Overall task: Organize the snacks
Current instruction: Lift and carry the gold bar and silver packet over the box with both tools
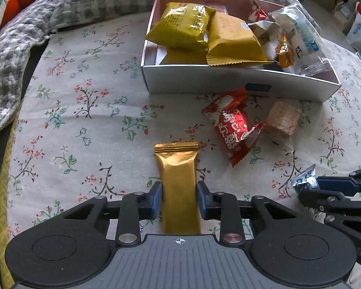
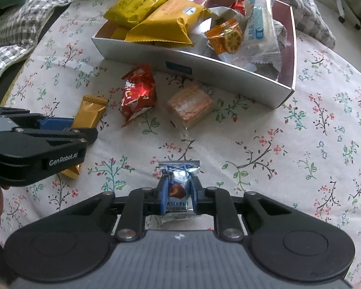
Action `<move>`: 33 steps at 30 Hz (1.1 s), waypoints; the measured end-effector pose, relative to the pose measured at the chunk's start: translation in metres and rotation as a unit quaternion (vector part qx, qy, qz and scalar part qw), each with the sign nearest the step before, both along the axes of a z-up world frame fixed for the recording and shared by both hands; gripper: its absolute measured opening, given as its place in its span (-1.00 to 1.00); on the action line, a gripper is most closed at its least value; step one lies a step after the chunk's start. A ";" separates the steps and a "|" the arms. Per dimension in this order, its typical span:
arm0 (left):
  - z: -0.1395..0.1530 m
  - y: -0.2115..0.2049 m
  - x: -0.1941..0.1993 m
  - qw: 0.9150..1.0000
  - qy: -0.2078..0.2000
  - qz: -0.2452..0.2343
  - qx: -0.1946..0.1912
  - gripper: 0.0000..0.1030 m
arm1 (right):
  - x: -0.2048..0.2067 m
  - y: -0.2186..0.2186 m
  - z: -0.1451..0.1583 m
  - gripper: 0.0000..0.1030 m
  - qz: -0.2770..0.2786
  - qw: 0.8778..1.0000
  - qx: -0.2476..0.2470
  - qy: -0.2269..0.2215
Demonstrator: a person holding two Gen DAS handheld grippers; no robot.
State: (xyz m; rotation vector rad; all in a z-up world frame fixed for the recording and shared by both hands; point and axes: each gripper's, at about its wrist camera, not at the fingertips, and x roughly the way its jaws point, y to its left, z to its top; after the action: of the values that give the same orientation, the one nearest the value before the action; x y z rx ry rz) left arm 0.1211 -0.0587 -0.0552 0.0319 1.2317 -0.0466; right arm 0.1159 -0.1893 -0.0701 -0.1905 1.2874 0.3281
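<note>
My left gripper (image 1: 179, 198) is shut on a gold bar packet (image 1: 178, 180), held just above the floral cloth. My right gripper (image 2: 179, 192) is shut on a small blue truffle chocolate packet (image 2: 179, 187). A red candy packet (image 1: 231, 125) and a clear-wrapped orange square snack (image 1: 282, 120) lie on the cloth in front of a white box (image 1: 228, 79) that holds several snack packets. In the right wrist view the left gripper (image 2: 67, 125) with the gold bar (image 2: 90, 110) is at the left, near the red packet (image 2: 138, 94) and the square snack (image 2: 190, 104).
The white box (image 2: 204, 62) holds yellow bags (image 2: 161, 21), an orange cookie packet (image 2: 225, 36) and a white-blue packet (image 2: 257, 31). A grey checked quilt (image 1: 16, 55) bounds the cloth at left and back. Boxes and bags (image 1: 358, 26) stand beyond at far right.
</note>
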 end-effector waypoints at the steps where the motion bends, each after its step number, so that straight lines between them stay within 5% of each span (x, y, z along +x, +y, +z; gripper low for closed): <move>1: 0.001 0.000 0.000 1.000 0.000 -0.002 -0.002 -0.46 | 0.000 0.000 0.000 -0.68 -0.001 1.000 0.000 -0.001; 23: 0.028 0.001 0.002 0.998 -0.034 -0.003 -0.047 -0.46 | 0.002 -0.012 0.014 -0.75 -0.022 0.999 0.031 -0.016; 26: 0.029 0.001 0.002 0.998 -0.035 -0.002 -0.050 -0.46 | 0.002 -0.012 0.014 -0.59 -0.023 0.999 0.032 -0.024; 28: 0.030 0.002 0.002 0.998 -0.036 -0.001 -0.051 -0.46 | 0.001 -0.010 0.012 -0.30 -0.015 0.999 0.035 -0.022; 33: 0.031 0.003 0.003 0.998 -0.038 0.001 -0.052 -0.46 | -0.003 -0.002 0.009 -0.17 0.002 0.999 0.033 -0.022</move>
State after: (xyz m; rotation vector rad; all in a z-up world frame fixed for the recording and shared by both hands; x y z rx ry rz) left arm 0.1237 -0.0559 -0.0240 -0.0577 1.1513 -0.1060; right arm 0.1131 -0.1916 -0.0610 -0.1434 1.2309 0.3676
